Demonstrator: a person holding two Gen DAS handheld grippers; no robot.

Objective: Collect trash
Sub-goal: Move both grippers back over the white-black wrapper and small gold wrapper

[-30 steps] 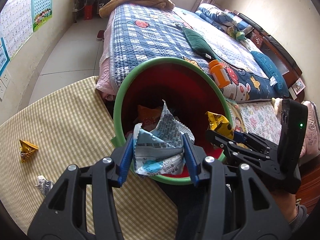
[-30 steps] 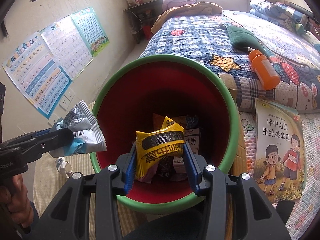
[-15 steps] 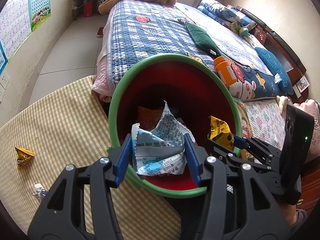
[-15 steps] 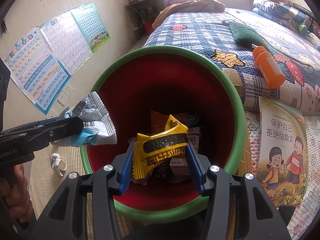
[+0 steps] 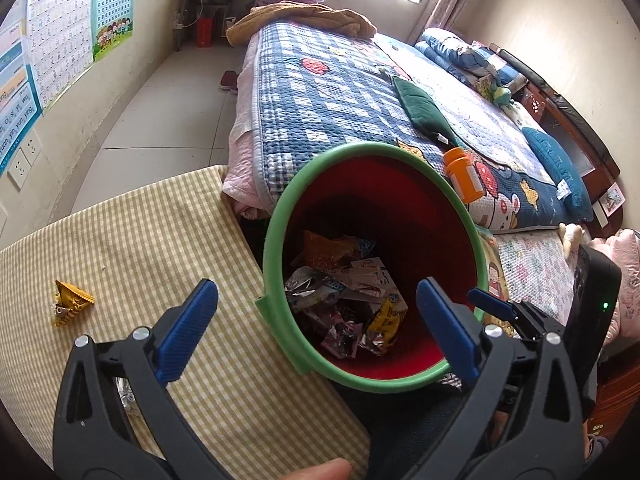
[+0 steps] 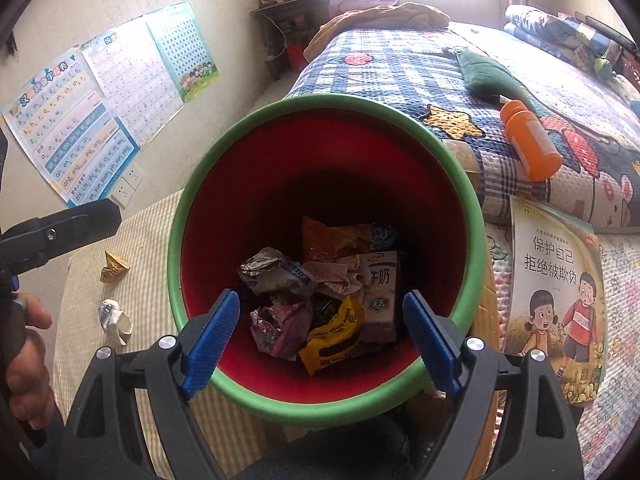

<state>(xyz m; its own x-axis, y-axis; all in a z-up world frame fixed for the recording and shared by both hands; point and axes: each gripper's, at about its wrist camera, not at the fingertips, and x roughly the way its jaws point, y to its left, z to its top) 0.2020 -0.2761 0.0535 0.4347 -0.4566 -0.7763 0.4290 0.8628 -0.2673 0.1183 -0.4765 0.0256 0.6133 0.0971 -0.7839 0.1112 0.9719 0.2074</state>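
Note:
A red bin with a green rim (image 5: pixel 276 224) (image 6: pixel 328 102) stands beside the checked tablecloth. Inside lie several wrappers: a blue-white packet (image 6: pixel 276 272) (image 5: pixel 312 288), a yellow packet (image 6: pixel 336 336) (image 5: pixel 384 318) and a milk carton (image 6: pixel 380 288). My left gripper (image 5: pixel 316 336) hangs over the bin's near rim, jaws opening wide, nothing between them. My right gripper (image 6: pixel 320 336) hovers over the bin mouth, jaws opening, empty. A yellow wrapper (image 5: pixel 70 304) (image 6: pixel 114 266) and a crumpled white one (image 6: pixel 114 318) lie on the cloth.
The checked tablecloth (image 5: pixel 140 240) runs left of the bin. Behind is a bed with a blue quilt (image 5: pixel 320 96), an orange bottle (image 5: pixel 464 176) (image 6: pixel 530 140) and a green cloth (image 5: pixel 420 106). A picture book (image 6: pixel 556 280) lies to the right. Posters (image 6: pixel 100 120) hang on the wall.
Both grippers opened and let go of their packets: the blue-white packet and the yellow packet dropped into the bin. The left gripper shifted left along the rim.

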